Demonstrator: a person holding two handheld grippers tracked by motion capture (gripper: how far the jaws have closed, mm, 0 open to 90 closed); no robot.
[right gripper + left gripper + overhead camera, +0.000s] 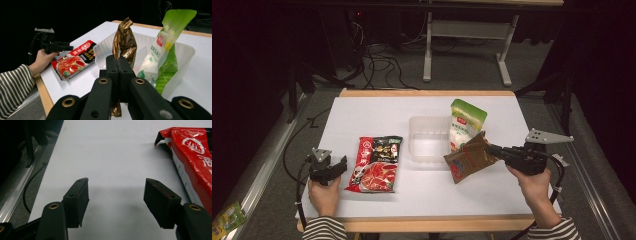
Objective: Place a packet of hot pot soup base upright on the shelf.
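Right gripper clamps the brown foil pouch, carrying it binward; next, lower it into the clear tub ahead. Left gripper gapes empty.

Red packet, green pouch, clear tub, perhaps plastic

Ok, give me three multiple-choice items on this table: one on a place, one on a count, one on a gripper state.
1. Where is the green-and-white pouch?
A. leaning in the clear tub
B. flat at the table edge
C. in the left gripper

2. How many pouches are there?
A. two
B. three
C. five

3. The right gripper is:
A. open
B. shut on the brown foil pouch
C. shut on nothing

Key: 1 A, it stands against the tub's wall; 2 B, red pouch, green-and-white, brown; 3 B, jaws pinch the foil.
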